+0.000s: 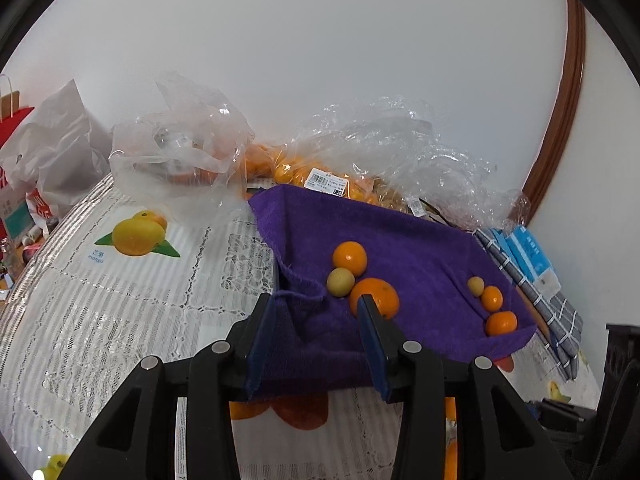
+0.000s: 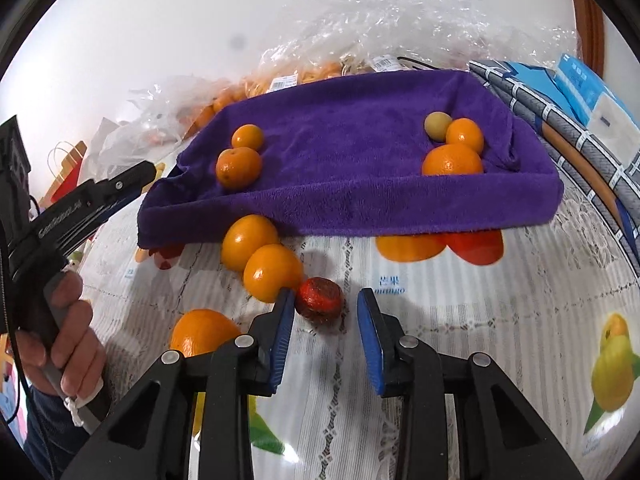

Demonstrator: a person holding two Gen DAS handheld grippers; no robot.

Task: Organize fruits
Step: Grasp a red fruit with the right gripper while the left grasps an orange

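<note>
A purple towel (image 1: 400,248) (image 2: 360,152) lies on the table with two clusters of fruit on it. The left cluster (image 1: 362,276) holds two oranges and a pale yellow fruit; the right cluster (image 1: 494,304) (image 2: 452,148) is alike. My left gripper (image 1: 316,308) is open over the towel's near corner, empty. My right gripper (image 2: 326,298) is open around a dark red fruit (image 2: 320,300) on the tablecloth, its left pad close to it. Two oranges (image 2: 260,256) lie just left of it, and a third orange (image 2: 200,332) nearer.
Clear plastic bags (image 1: 180,152) (image 2: 380,16) with oranges stand behind the towel by the wall. A checked cloth and blue packs (image 1: 532,264) (image 2: 580,92) lie at the right. White and red bags (image 1: 48,148) are at the far left. The tablecloth has printed fruit pictures (image 1: 138,236).
</note>
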